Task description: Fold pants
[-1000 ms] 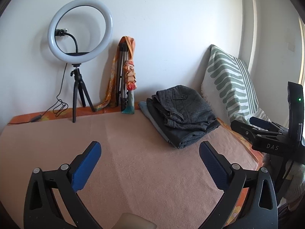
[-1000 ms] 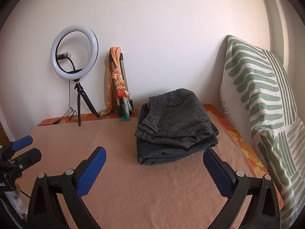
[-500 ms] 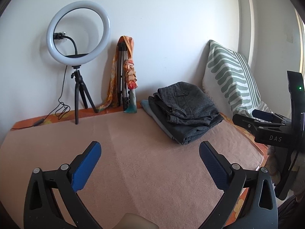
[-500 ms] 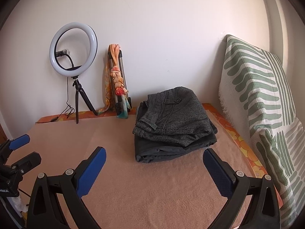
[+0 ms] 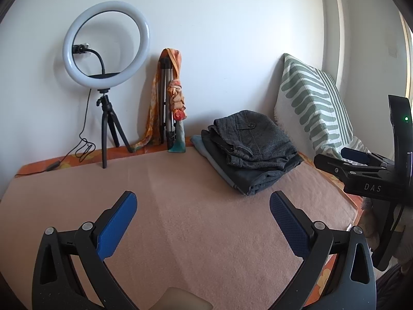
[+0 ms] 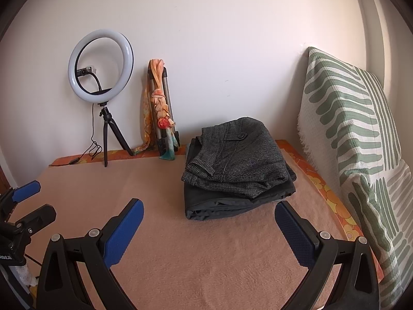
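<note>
Two folded pants stacked, beyond right tool (jaws spread, empty)

The left gripper is held level with its blue-padded jaws spread wide, nothing between them. The right gripper is held alongside, likewise spread wide and gripping nothing.

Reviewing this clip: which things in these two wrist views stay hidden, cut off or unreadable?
- Stack of folded pants: how many garments cannot be counted; the grey checked pair covers the lower layers in both views.
- Right gripper in the left wrist view: its rear runs off the right edge.
- Left gripper in the right wrist view: cut by the left edge.
- Pale object, left wrist view: bottom edge crops it; unidentifiable.
</note>
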Demonstrator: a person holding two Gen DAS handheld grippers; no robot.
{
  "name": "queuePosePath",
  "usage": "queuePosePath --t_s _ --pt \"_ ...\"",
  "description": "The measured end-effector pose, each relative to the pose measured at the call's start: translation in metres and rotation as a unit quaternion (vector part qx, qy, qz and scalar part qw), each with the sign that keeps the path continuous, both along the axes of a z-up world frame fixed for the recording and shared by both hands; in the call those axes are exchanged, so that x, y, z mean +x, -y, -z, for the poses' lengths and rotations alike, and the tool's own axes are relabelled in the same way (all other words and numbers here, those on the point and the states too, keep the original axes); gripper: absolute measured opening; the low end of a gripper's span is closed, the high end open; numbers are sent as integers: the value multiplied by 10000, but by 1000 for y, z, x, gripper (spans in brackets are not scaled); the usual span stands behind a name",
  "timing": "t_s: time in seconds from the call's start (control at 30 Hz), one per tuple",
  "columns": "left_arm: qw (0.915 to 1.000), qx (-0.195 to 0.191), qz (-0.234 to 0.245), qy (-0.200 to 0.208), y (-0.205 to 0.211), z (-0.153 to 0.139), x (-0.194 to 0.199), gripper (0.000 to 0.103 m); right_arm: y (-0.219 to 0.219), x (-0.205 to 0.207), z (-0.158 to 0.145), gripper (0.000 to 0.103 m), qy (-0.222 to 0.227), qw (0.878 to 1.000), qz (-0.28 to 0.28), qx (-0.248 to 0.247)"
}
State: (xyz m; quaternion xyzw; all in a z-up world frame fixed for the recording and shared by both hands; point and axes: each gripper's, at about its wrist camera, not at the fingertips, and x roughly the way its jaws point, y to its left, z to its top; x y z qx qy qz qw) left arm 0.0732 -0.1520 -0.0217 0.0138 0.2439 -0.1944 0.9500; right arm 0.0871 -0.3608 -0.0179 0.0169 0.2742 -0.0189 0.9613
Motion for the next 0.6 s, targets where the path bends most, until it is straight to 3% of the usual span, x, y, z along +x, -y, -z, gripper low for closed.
queuePosePath --t_s 0.6 --pt "10000 -2 34 -27 -2 -3 -2 102 -3 0 0 103 1 10000 -23 41"
